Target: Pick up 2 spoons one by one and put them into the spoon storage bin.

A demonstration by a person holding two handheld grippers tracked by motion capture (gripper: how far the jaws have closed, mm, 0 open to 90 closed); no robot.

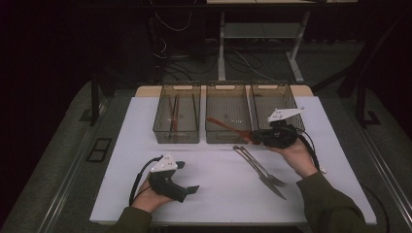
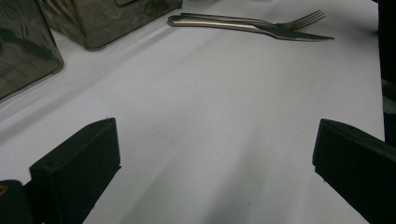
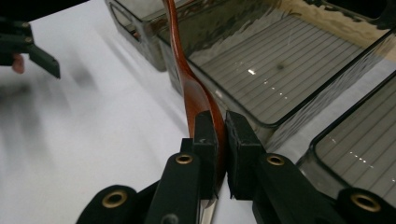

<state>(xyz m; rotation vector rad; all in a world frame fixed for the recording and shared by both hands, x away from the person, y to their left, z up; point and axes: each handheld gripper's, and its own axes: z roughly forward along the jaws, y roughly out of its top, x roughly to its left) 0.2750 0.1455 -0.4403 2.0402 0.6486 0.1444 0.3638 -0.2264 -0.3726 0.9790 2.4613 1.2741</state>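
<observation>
My right gripper (image 1: 252,137) is shut on the bowl end of a reddish-brown wooden spoon (image 1: 224,125). The spoon's handle reaches out over the middle bin (image 1: 228,87), above its front wall. In the right gripper view the pads clamp the spoon (image 3: 192,91) just above the jaws of the gripper (image 3: 220,135). A steel fork (image 1: 258,166) and knife (image 1: 268,181) lie side by side on the white table, near the right forearm. My left gripper (image 1: 187,177) rests low at the front left, open and empty (image 2: 212,158), with the fork (image 2: 261,21) and knife (image 2: 303,35) far ahead of it.
Three clear smoky bins stand in a row at the back of the white table (image 1: 218,194). The left bin (image 1: 176,137) holds a brown utensil (image 1: 174,115). The right bin (image 1: 272,87) sits behind my right hand. Dark floor and table legs lie beyond.
</observation>
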